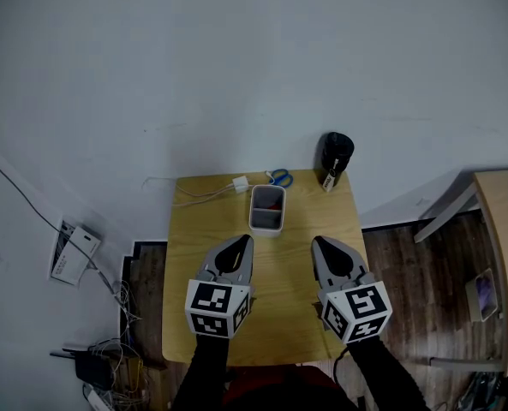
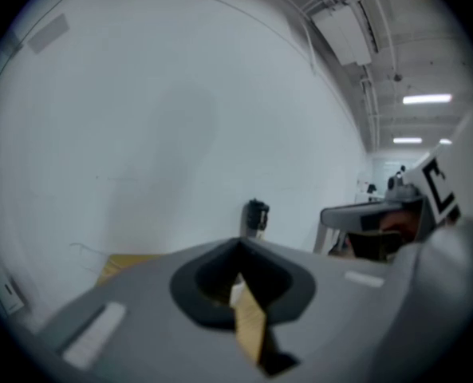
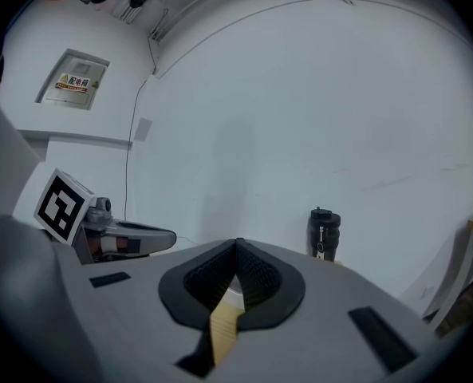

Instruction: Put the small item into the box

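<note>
In the head view a light grey open box [image 1: 267, 210] stands at the middle back of a small wooden table [image 1: 202, 229], with something red showing inside it. Behind it lie blue-handled scissors [image 1: 279, 177] and a white plug [image 1: 240, 184] on a cable. Both grippers hover over the table's near half, short of the box. My left gripper [image 1: 247, 239] is shut and empty; its jaws meet at a point [image 2: 238, 243]. My right gripper [image 1: 317, 241] is likewise shut with nothing in it [image 3: 236, 242].
A black bottle [image 1: 336, 155] stands at the table's back right corner, also seen as the bottle [image 3: 324, 234] in the right gripper view. A white wall rises behind. Cables and a white device [image 1: 72, 252] lie on the floor at left. Another wooden table [image 1: 504, 229] stands at right.
</note>
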`<state>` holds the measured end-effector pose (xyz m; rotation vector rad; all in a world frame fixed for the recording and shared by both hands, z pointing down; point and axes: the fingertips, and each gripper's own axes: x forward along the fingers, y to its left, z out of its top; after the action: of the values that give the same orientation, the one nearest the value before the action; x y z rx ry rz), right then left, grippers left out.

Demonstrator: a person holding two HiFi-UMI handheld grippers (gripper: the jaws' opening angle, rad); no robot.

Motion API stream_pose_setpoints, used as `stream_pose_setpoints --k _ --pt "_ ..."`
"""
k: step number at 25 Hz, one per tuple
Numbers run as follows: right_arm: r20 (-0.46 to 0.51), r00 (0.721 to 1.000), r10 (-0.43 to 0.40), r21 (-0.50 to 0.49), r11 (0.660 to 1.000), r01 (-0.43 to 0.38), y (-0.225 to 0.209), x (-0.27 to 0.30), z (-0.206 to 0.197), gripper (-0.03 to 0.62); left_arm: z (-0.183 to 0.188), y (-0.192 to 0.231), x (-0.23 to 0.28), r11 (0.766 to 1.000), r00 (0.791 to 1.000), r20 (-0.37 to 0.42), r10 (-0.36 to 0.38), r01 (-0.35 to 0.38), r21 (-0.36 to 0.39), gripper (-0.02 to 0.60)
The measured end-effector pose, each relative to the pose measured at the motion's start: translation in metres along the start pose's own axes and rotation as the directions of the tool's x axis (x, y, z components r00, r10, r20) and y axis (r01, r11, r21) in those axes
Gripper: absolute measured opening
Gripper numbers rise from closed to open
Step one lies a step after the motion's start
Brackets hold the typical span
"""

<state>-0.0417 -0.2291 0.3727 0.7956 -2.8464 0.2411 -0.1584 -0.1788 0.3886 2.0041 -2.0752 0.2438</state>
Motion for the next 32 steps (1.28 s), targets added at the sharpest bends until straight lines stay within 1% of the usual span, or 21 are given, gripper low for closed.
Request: stream_pose_setpoints --k 11,19,32 --pt "0.034 0.999 -0.003 -0.011 1.0 0.004 0.006 -0.032 0.008 0.008 0.007 -0.013 -0.032 1.0 0.998 0.055 0.024 -0.025 0.004 0.002" --pt "0.051 0.999 0.016 -0.033 0.999 -0.014 0.02 -0.056 0.007 0.007 0.004 -0.027 -0.055 0.999 0.998 0.063 0.031 -0.032 0.008 0.002" --pt "0.059 0.998 0.025 -0.021 1.0 -0.024 0.032 -0.088 -0.003 0.008 -0.004 -0.045 -0.085 0.999 0.996 0.073 0.047 -0.047 0.005 0.002"
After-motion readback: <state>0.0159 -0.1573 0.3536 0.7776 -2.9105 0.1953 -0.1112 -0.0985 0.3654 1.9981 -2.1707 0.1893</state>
